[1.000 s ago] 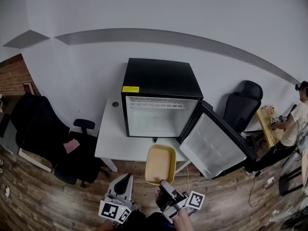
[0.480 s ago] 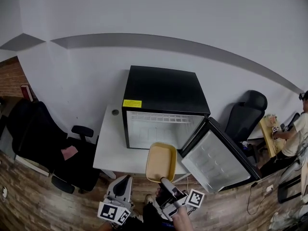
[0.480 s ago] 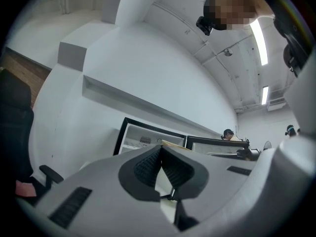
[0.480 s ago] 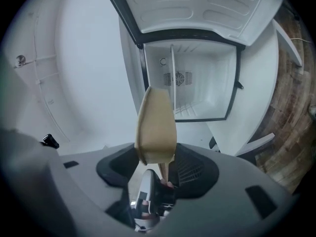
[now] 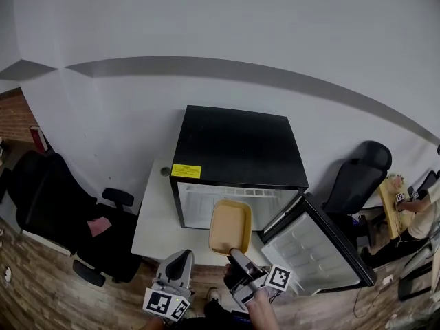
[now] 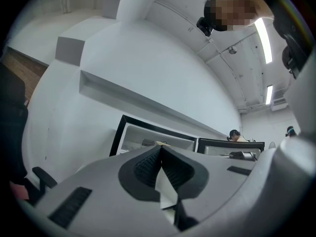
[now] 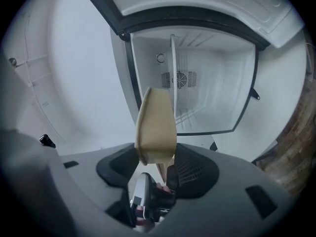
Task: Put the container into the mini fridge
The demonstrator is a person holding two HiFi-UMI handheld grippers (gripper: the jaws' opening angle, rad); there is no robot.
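The black mini fridge [image 5: 237, 150] stands on a white table [image 5: 155, 218], its door [image 5: 316, 243] swung open to the right. A tan, shallow container [image 5: 229, 227] is held out in front of the fridge's opening by its near rim, and my right gripper [image 5: 236, 253] is shut on it. In the right gripper view the container [image 7: 155, 125] stands edge-on between the jaws of the right gripper [image 7: 158, 157], with the white fridge interior [image 7: 197, 88] straight ahead. My left gripper [image 5: 184, 254] hangs beside it at the left, shut and holding nothing. In the left gripper view, the left gripper [image 6: 160, 148] faces the fridge [image 6: 153, 139].
A black office chair [image 5: 41, 191] stands left of the table and another [image 5: 357, 177] right of the fridge. A person [image 5: 419, 212] sits at a desk at the far right. A small round object [image 5: 165, 171] lies on the table beside the fridge. The floor is wood.
Both grippers and the container have moved forward toward the fridge; the container now overlaps the lower part of the opening. The fridge looks nearer.
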